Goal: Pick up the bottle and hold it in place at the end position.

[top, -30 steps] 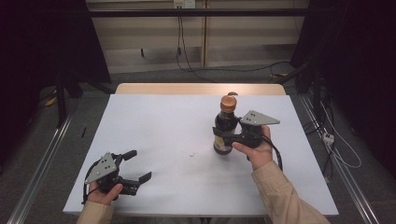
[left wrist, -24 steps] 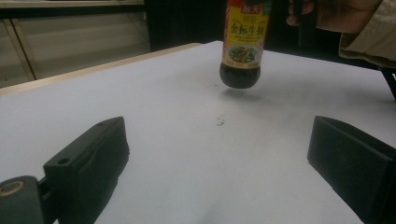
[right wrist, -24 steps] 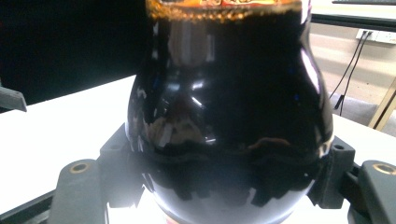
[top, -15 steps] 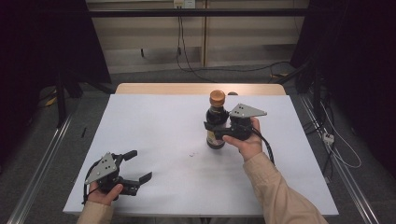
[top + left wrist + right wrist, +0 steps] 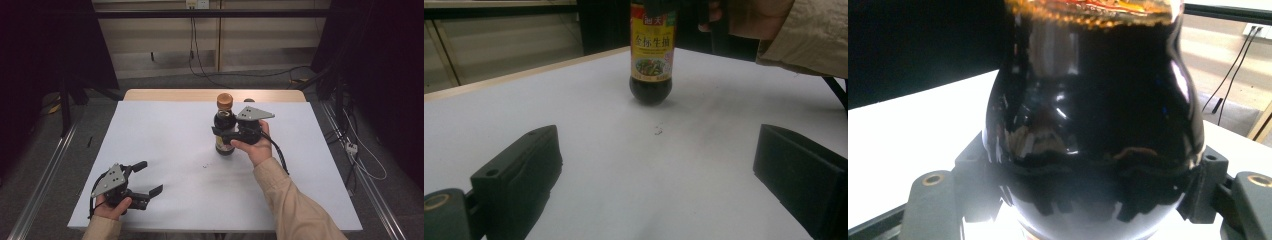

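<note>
A dark soy sauce bottle (image 5: 224, 131) with an orange cap and a yellow label stands upright on the white table (image 5: 170, 135), right of centre. My right gripper (image 5: 226, 133) is shut on the bottle's body, a jaw on each side. Up close, the right gripper view has the glossy black bottle (image 5: 1093, 120) pressed between both jaws. My left gripper (image 5: 150, 177) rests open near the table's front left corner, with nothing between its jaws. From the left gripper view the bottle (image 5: 651, 55) stands far ahead, with its base on the table.
A beige sleeve (image 5: 295, 205) reaches from the front right to the bottle. A few small dark specks (image 5: 206, 166) lie on the table near its middle. Cables (image 5: 365, 165) run along the floor to the right of the table.
The right gripper has carried the bottle to the left and slightly toward the table's far side. The left gripper has stayed where it was.
</note>
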`<state>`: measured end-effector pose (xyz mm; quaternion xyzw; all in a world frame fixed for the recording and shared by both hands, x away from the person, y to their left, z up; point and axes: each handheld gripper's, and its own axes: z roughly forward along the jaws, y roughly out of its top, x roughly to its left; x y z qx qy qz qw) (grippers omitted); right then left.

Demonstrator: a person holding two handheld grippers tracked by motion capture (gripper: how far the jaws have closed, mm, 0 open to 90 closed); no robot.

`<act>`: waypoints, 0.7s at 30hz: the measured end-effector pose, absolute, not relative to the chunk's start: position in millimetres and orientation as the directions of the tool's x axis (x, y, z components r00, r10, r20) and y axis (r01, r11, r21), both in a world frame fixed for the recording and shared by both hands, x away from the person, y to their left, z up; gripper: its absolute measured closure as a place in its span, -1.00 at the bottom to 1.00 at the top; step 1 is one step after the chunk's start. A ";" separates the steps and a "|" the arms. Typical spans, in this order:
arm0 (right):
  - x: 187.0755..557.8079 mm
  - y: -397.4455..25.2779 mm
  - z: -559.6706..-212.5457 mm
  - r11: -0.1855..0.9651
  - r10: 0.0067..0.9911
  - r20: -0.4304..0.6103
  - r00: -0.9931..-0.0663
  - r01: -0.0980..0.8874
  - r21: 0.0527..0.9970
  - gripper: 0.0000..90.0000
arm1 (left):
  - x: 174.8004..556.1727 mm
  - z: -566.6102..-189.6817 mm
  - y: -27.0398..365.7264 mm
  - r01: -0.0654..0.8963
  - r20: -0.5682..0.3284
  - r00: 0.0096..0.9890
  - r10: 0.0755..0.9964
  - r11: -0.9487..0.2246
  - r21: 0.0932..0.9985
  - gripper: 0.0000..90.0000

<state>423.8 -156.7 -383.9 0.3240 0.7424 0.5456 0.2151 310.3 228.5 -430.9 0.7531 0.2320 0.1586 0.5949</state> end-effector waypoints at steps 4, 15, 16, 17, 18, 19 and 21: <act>431.1 -152.0 -387.2 0.204 0.719 0.026 -0.695 0.246 0.948 -0.40 | 310.4 -430.8 227.9 0.161 -0.036 0.842 0.538 -0.186 0.969 -0.89; 443.0 -139.5 -392.2 0.171 0.707 0.052 -0.705 0.242 0.955 -0.40 | 310.3 -430.9 229.8 0.161 -0.037 0.839 0.544 -0.184 0.970 -0.89; 443.4 -138.9 -392.6 0.164 0.708 0.059 -0.704 0.245 0.956 -0.40 | 310.0 -430.9 229.5 0.164 -0.041 0.839 0.543 -0.180 0.970 -0.89; 443.8 -138.1 -392.7 0.166 0.708 0.058 -0.704 0.246 0.955 -0.40 | 310.0 -431.0 229.4 0.165 -0.041 0.839 0.542 -0.182 0.969 -0.89; 444.3 -137.3 -392.9 0.172 0.707 0.052 -0.705 0.243 0.955 -0.40 | 310.3 -431.1 229.5 0.161 -0.034 0.839 0.543 -0.189 0.969 -0.89; 444.3 -136.1 -392.8 0.174 0.708 0.051 -0.705 0.244 0.954 -0.40 | 310.2 -431.4 229.0 0.166 -0.038 0.839 0.543 -0.188 0.968 -0.89; 444.7 -134.6 -393.4 0.182 0.702 0.045 -0.710 0.241 0.953 -0.40 | 310.1 -431.6 228.7 0.169 -0.042 0.840 0.541 -0.188 0.968 -0.89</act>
